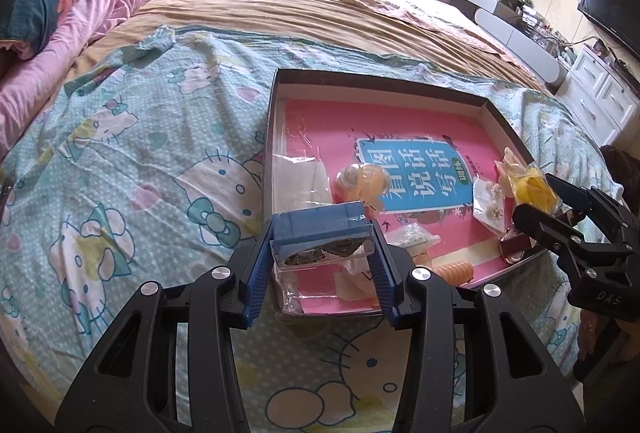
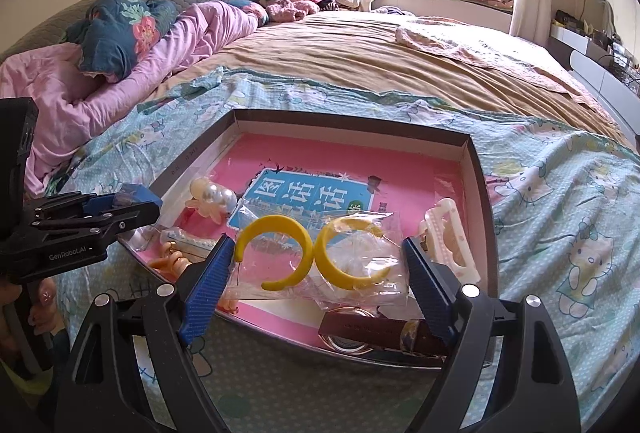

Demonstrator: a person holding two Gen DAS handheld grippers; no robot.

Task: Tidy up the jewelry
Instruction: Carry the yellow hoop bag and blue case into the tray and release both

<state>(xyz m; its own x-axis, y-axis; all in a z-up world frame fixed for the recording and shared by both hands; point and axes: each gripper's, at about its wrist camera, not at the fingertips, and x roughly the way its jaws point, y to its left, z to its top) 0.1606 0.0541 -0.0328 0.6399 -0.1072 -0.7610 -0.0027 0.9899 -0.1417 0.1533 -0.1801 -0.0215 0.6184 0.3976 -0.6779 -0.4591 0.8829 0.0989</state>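
A shallow dark tray (image 1: 505,124) lined with a pink book cover lies on the bed and holds jewelry. My left gripper (image 1: 322,239) is shut on a small clear box with a blue insert (image 1: 320,229), held over the tray's near left corner. My right gripper (image 2: 318,259) has its jaws wide around a clear bag with two yellow hoop earrings (image 2: 276,253), and the bag touches both pads. In the left wrist view the right gripper (image 1: 538,201) sits at the tray's right edge beside the yellow earrings (image 1: 532,189).
The tray also holds a pearl hair clip (image 2: 212,199), a white hair claw (image 2: 450,243), an orange coil tie (image 1: 456,271), a brown strap watch (image 2: 376,331) and small bags. A Hello Kitty sheet (image 1: 140,173) covers the bed. White drawers (image 1: 600,93) stand right.
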